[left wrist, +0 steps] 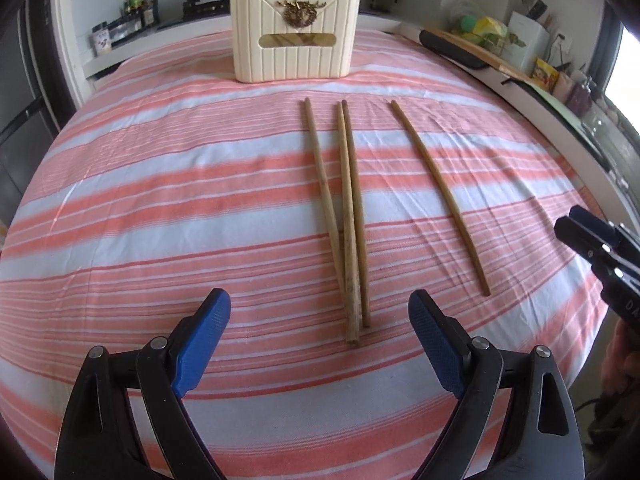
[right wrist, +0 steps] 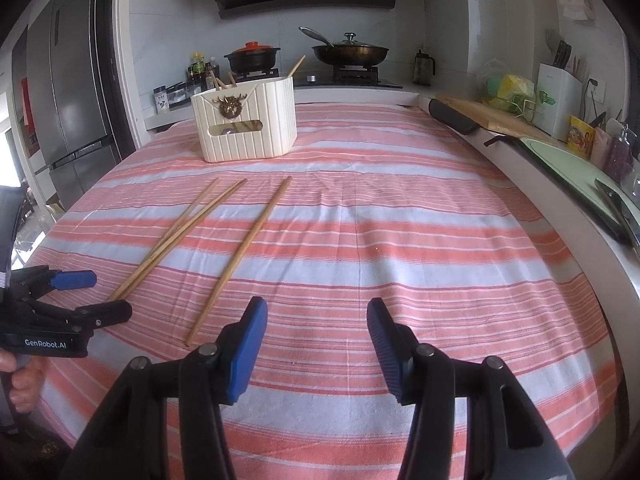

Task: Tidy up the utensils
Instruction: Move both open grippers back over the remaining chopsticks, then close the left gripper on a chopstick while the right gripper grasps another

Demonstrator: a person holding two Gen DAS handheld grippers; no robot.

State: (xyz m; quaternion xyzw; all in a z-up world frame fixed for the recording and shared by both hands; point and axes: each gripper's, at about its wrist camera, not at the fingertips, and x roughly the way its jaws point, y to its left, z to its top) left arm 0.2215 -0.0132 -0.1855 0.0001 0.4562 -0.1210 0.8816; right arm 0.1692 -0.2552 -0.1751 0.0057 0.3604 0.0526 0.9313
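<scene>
I count four loose wooden chopsticks (left wrist: pixel 348 220) lying on my striped pink-and-white worktop (left wrist: pixel 160 200), in front of the cream ribbed plastic holder (left wrist: pixel 294 38). My left claw (left wrist: pixel 320 344) and right claw (right wrist: pixel 318 344) both gape, holding nothing.

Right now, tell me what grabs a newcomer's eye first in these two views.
Four wooden chopsticks lie loose mid-table on the pink-and-white striped cloth, three bunched together and one apart to their right. Behind them stands a cream ribbed holder with more chopsticks sticking out. The left gripper and right gripper are both open and empty.
</scene>
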